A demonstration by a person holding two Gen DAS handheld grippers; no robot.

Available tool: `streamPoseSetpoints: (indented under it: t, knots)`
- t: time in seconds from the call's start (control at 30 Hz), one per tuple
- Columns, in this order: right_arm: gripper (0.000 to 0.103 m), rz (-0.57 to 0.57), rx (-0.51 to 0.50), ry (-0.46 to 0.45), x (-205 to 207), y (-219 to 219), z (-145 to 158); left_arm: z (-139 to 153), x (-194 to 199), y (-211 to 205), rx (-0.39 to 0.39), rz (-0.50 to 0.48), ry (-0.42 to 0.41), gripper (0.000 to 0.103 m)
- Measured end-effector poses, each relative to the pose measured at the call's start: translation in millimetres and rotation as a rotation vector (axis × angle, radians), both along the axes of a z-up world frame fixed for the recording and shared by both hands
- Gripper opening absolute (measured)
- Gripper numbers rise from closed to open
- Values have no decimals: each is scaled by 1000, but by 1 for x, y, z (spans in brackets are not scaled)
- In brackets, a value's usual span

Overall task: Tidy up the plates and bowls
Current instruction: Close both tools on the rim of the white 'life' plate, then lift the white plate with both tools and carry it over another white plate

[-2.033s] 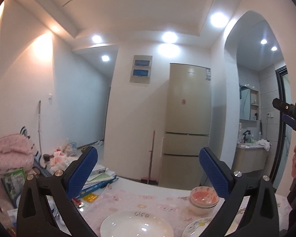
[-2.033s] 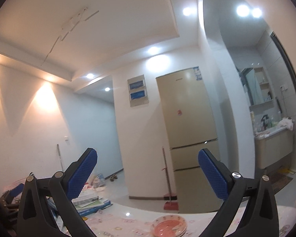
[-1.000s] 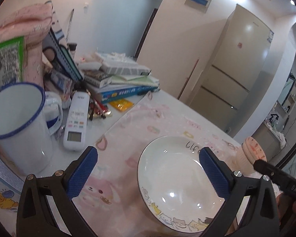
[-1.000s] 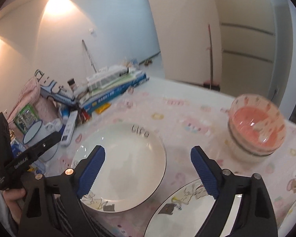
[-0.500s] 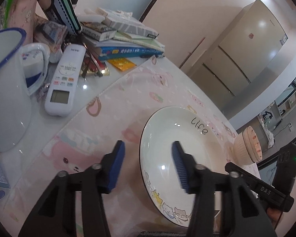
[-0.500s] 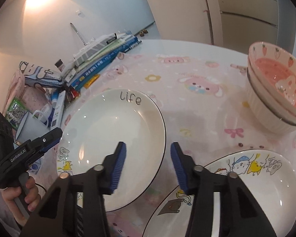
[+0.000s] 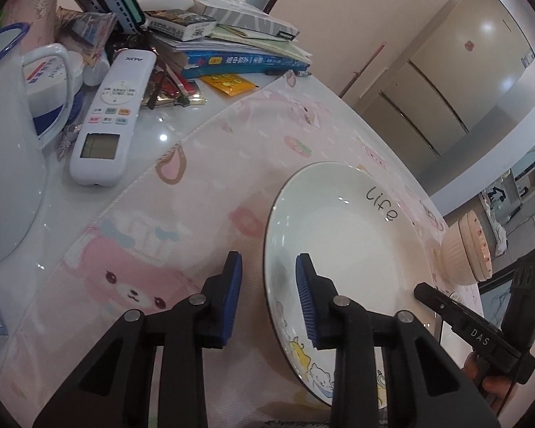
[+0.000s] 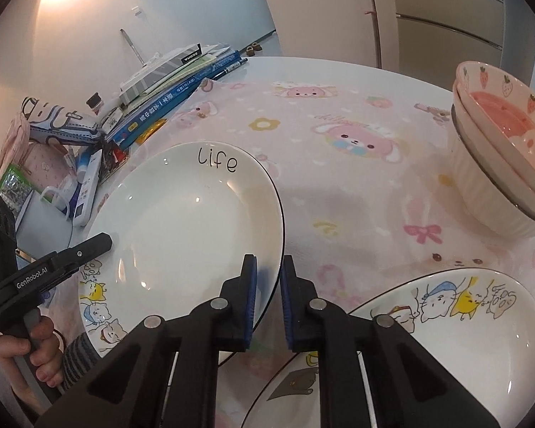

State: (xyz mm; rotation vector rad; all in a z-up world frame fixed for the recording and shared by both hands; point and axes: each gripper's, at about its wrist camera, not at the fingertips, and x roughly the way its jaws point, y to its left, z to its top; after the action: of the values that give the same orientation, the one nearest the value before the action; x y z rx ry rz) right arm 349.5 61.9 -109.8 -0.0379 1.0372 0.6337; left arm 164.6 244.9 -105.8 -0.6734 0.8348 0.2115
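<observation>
Plate (image 8: 182, 221) marked "life" is lying flat on the pink cloth (image 8: 339, 185), and both my grippers are straddling its rim from opposite sides. Right gripper (image 8: 267, 285) is sitting at the near-right edge, one pad inside the rim, one outside; jaws are nearly together, but I cannot tell whether the pads are actually pressing the rim. Left gripper (image 7: 267, 292) is working the opposite edge, jaws closing, rim between the blue pads with a gap showing on the outer side, so no grip there yet. Both hands are equally near; round plate, no long axis, so the lift is depending on opposed edge holds. Just right of my right jaws a cartoon plate (image 8: 446, 349) is lying, close to the first, likely the stacking target. Farther right, two nested bowls (image 8: 499, 167) are standing. Far left, books (image 7: 232, 50) and a remote (image 7: 112, 117) are crowding the bare table.
</observation>
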Motion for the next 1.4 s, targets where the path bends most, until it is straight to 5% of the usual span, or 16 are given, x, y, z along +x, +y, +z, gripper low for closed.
streamPoseSetpoints:
  t: [0.13,0.2,0.7,1.13,1.4]
  knots:
    - [14,-19,28,20,3,-1,0,-1,-2,3,-35,12,-16,29]
    - [14,-14,13,-8,0,1,0,1,-1,-1,-22,-1,-14,17]
    - [15,-55,18,-102,-16,-14,40,26,-1,-28,129,-70,-69,19]
    - [15,-110,5,-184,-36,-27,72,51,-14,-39,151,-91,-202,20]
    - [15,-173,-1,-309,-64,-42,95,59,-13,-55,181,-140,-260,20]
